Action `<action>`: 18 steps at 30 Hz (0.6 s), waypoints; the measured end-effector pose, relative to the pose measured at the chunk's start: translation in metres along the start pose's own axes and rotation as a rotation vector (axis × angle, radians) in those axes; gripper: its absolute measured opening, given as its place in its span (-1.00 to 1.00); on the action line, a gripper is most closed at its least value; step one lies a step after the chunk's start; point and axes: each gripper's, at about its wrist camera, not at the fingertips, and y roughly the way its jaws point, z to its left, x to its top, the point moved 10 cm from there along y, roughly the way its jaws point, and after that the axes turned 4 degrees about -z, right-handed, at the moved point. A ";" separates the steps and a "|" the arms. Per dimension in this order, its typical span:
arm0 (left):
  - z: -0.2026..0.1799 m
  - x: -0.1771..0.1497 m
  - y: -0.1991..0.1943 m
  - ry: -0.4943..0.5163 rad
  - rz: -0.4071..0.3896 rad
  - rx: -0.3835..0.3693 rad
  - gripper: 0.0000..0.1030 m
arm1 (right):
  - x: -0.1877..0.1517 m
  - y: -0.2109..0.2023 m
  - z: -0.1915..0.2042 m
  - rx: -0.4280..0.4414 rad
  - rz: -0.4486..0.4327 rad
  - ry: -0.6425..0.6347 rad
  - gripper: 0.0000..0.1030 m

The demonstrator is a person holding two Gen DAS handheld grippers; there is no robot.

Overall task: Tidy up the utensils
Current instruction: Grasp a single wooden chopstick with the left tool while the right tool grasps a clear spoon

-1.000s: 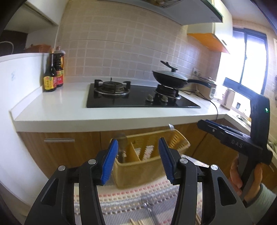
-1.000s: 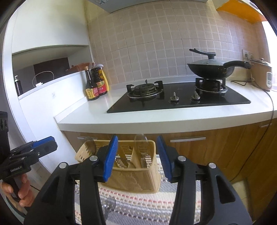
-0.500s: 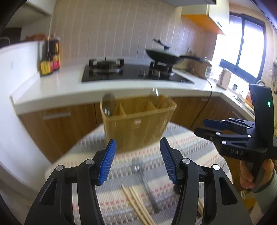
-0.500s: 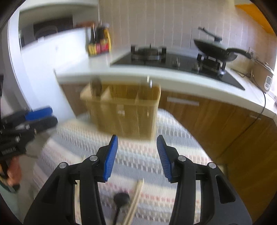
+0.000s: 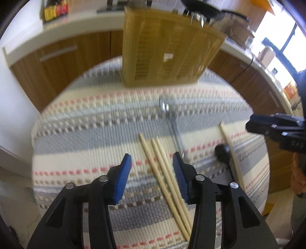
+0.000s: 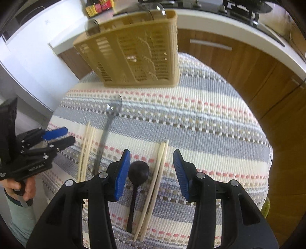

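Observation:
A tan slotted utensil basket [image 5: 168, 49] [image 6: 133, 55] stands at the far side of a striped mat, with spoons in it. On the mat lie a metal spoon [image 5: 170, 118] [image 6: 107, 132], wooden chopsticks [image 5: 164, 172] [image 6: 86, 149], a black spoon [image 6: 135, 183] [image 5: 222, 152] and a second chopstick pair [image 6: 155, 187] [image 5: 229, 151]. My left gripper [image 5: 152, 170] is open above the left chopsticks. My right gripper [image 6: 152, 168] is open above the black spoon and the right chopsticks.
The striped mat [image 5: 95, 122] [image 6: 210, 122] covers a small round table. Wooden cabinets [image 6: 239, 57] and a white counter [image 5: 67, 28] with a stove and sauce bottles [image 5: 55, 9] stand behind. A white wall [image 6: 24, 63] is to the left.
Both grippers have tilted down from the counter toward the mat and moved closer over the utensils. Both stay open and empty.

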 end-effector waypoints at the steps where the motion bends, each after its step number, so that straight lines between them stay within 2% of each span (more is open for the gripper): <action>1: 0.001 -0.004 0.004 0.001 0.012 -0.002 -0.25 | -0.002 0.001 -0.001 0.003 0.008 0.003 -0.25; 5: 0.005 -0.017 0.021 0.024 0.053 0.058 -0.30 | -0.007 0.008 -0.006 0.009 0.041 0.022 -0.30; 8: 0.000 -0.019 0.024 0.064 0.043 0.100 -0.32 | -0.003 0.010 -0.001 0.020 0.045 0.026 -0.30; 14: -0.008 -0.020 0.025 0.088 0.031 0.122 -0.34 | 0.005 0.019 0.024 0.051 0.056 0.008 -0.30; 15: -0.009 -0.021 0.024 0.092 0.035 0.122 -0.39 | 0.005 0.021 0.027 0.047 0.061 0.001 -0.30; 17: -0.009 -0.024 0.024 0.127 0.058 0.150 -0.72 | 0.006 0.025 0.031 0.046 0.069 -0.006 -0.30; 18: -0.008 -0.026 0.023 0.145 0.064 0.167 -0.74 | 0.007 0.027 0.033 0.047 0.073 -0.007 -0.30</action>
